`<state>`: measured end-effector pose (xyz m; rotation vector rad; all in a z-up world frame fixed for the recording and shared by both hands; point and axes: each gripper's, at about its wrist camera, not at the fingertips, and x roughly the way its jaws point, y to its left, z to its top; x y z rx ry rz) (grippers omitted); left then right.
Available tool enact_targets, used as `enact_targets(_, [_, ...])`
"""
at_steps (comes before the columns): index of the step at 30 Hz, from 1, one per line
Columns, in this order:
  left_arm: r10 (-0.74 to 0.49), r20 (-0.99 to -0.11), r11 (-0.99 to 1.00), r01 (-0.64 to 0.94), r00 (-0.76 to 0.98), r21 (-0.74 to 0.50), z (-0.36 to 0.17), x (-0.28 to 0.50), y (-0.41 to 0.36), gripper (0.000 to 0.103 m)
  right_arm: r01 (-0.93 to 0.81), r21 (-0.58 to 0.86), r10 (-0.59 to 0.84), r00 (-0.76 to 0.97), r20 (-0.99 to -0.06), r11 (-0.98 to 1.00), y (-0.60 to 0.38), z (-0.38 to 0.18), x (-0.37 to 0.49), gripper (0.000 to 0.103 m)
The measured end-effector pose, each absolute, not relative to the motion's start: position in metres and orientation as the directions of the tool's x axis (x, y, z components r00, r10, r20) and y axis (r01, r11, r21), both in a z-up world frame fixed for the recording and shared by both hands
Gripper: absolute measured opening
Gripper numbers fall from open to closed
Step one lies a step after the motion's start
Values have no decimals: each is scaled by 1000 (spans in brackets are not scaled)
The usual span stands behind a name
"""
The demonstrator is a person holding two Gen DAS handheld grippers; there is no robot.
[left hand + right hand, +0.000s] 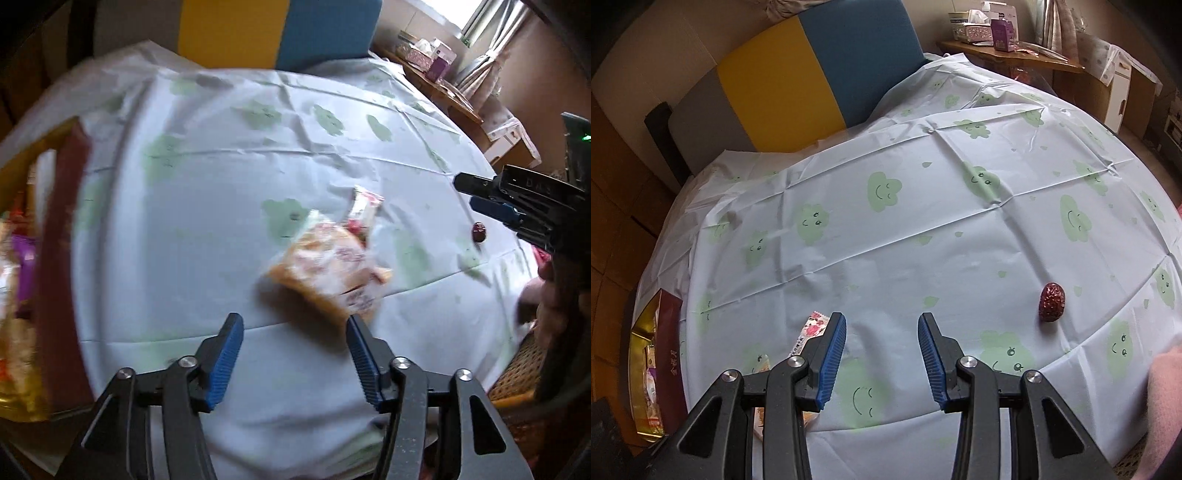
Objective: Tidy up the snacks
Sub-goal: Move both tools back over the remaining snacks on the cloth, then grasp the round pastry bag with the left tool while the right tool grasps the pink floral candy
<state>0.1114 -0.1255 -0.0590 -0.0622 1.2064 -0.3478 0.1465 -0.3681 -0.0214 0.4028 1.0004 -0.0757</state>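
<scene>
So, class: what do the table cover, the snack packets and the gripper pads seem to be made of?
Table cover: likely thin plastic sheet, sharp fold creases, slight sheen. Snack packets: probably clear plastic film, glossy and crinkled, though blurred. Right gripper pads: ribbed blue, matte, possibly rubber or plastic.

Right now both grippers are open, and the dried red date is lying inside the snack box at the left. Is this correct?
Not quite. The dried red date lies on the tablecloth, far from the snack box, as the right wrist view shows. Both the left gripper and the right gripper are open.
</scene>
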Motion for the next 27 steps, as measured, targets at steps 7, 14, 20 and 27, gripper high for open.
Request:
enact_targets(7, [-304,-919,946,196,249,-259,-72,127,-155,60,231,317,148,543,-827,920,-367,-21,147,41])
enact_targets(14, [-230,-920,972,122,318,-201,-73,152,-139,59,231,330,165,532,-831,915,-368,-23,147,41])
enact_targets(20, [-166,-930,986,35,328,-164,-66,165,-110,54,232,325,163,527,-834,917,-367,-23,148,41])
enact_targets(27, [-254,-921,967,76,295,-242,-59,147,-143,72,231,332,166,534,-829,914,-368,-21,147,41])
